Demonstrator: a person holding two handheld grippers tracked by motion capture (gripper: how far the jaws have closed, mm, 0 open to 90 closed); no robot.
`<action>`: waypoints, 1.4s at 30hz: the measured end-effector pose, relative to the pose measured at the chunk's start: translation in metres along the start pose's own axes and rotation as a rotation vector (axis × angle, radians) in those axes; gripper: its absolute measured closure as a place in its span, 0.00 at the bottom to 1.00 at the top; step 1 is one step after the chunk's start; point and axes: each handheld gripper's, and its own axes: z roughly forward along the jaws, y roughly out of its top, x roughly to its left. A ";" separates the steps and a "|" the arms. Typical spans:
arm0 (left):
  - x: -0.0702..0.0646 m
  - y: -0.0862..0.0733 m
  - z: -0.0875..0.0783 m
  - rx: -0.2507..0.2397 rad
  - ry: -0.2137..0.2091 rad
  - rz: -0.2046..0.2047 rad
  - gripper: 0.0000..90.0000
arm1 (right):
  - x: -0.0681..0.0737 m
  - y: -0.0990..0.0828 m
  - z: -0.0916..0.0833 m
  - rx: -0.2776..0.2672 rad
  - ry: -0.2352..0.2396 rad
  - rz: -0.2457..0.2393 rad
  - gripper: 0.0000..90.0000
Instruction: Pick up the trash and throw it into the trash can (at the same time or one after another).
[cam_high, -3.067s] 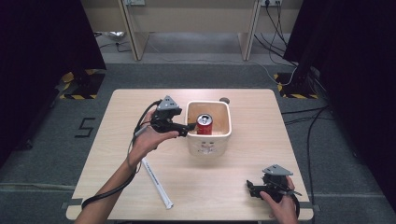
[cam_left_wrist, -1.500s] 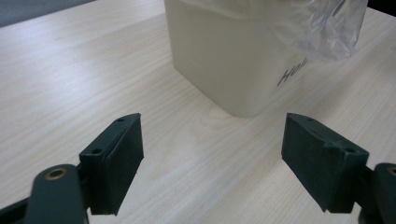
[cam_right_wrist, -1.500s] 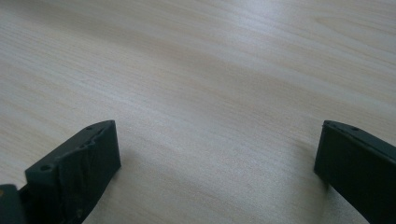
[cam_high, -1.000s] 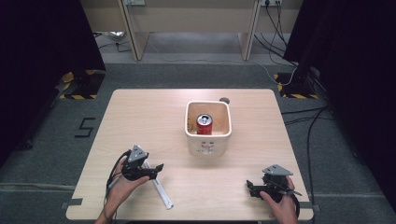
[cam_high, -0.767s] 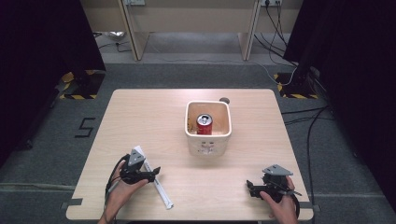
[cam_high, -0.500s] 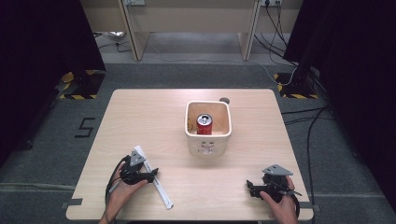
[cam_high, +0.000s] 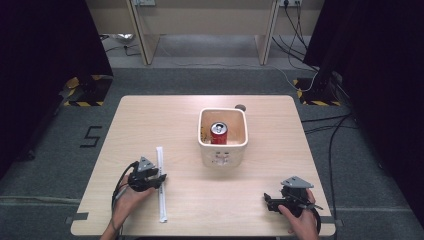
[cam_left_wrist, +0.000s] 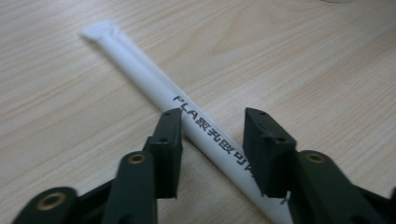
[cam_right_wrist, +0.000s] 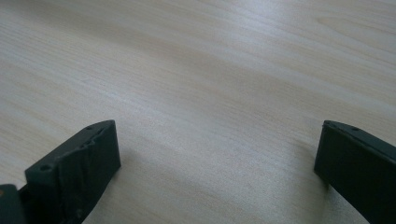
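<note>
The left tool sits low on the bench. Its jaws have just been closing, and the long white wrapped straw lies between them, not pinched yet. The right tool is wide, holding nothing.

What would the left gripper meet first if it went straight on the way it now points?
The left gripper would most likely meet the white wrapped straw, which already lies between its jaws on the table; their gap has just narrowed.
</note>
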 end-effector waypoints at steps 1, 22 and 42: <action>0.000 0.000 0.000 0.000 0.000 0.000 0.71 | 0.000 0.000 0.000 -0.001 -0.001 -0.001 0.00; 0.007 0.003 0.000 0.012 -0.082 0.014 0.88 | 0.000 0.000 0.000 -0.001 0.002 -0.009 0.00; 0.021 0.044 -0.037 -0.112 -0.098 0.018 0.88 | -0.001 0.000 0.000 -0.003 0.002 -0.013 0.00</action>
